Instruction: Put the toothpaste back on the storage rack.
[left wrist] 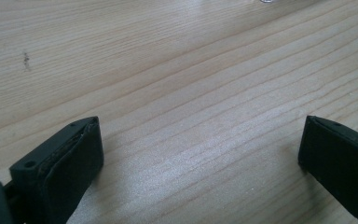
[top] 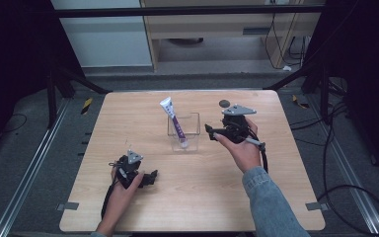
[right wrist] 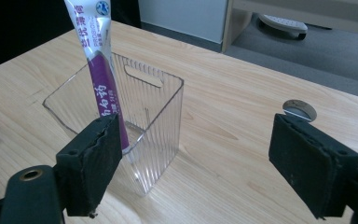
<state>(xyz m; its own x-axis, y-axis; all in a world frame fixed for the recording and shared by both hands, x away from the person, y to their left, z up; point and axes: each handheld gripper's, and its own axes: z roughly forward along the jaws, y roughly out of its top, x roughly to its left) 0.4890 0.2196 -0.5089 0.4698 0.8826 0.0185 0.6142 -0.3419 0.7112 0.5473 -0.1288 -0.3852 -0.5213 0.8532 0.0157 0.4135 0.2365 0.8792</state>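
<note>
black right tool (right wrist: 193,163) wide open, empty

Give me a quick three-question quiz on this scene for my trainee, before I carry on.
1. True or false: the toothpaste tube lies flat on the table.
2. The right gripper is: A) shut on the tube, B) open beside the clear container, C) inside the container.
3. Where does the left gripper sit?

Key
1. False: it stands tilted in the clear container, its flat crimped end sticking out above the rim.
2. B: its fingers stand wide apart with nothing between them.
3. Low over the near left part of the table, open, with bare wood between its fingers.
</note>
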